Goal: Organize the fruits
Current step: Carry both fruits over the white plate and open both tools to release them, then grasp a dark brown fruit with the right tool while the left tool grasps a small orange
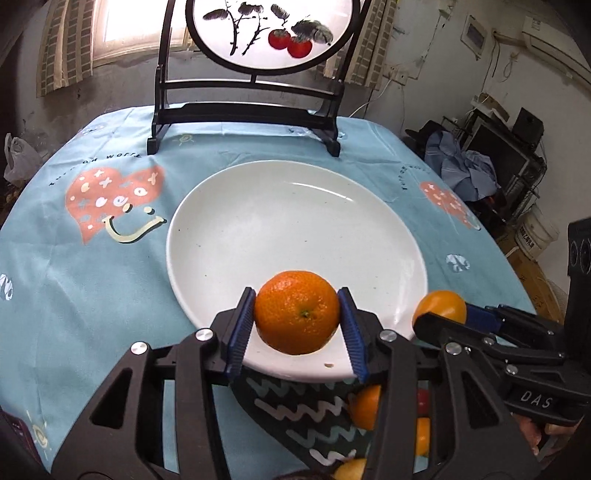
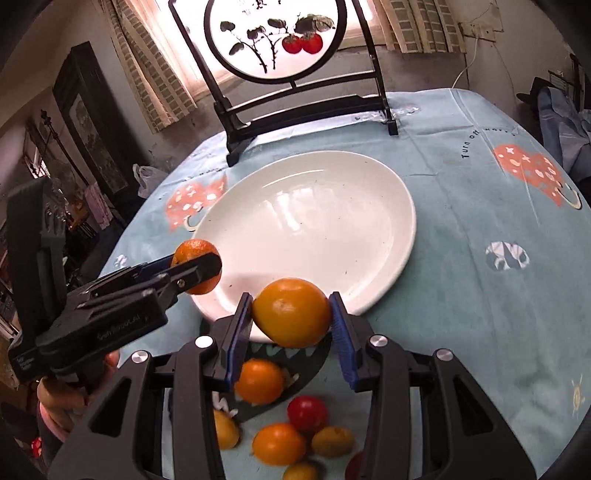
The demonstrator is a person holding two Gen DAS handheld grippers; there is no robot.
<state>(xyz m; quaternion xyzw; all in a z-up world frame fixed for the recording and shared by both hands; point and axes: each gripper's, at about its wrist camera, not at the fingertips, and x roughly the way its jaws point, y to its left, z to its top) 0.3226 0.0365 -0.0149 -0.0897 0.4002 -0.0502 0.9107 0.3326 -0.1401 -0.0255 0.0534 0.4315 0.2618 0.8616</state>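
Observation:
My left gripper [image 1: 297,314] is shut on a rough-skinned orange [image 1: 297,312] and holds it over the near rim of the white plate [image 1: 295,206]. My right gripper [image 2: 291,314] is shut on a smoother orange [image 2: 291,312] just above the plate's [image 2: 314,214] near edge. Each gripper shows in the other view: the right one with its orange [image 1: 441,306] at the right, the left one with its orange [image 2: 197,264] at the left. Several loose fruits lie below my grippers: an orange [image 2: 258,382], a red tomato [image 2: 307,412] and small yellow fruits [image 2: 332,441].
A black stand with a round painted screen [image 1: 273,33] stands at the back of the table [image 1: 74,277], behind the plate. The blue patterned tablecloth covers the table. Clutter, a bucket [image 1: 535,236] and a cabinet lie beyond the table's right edge.

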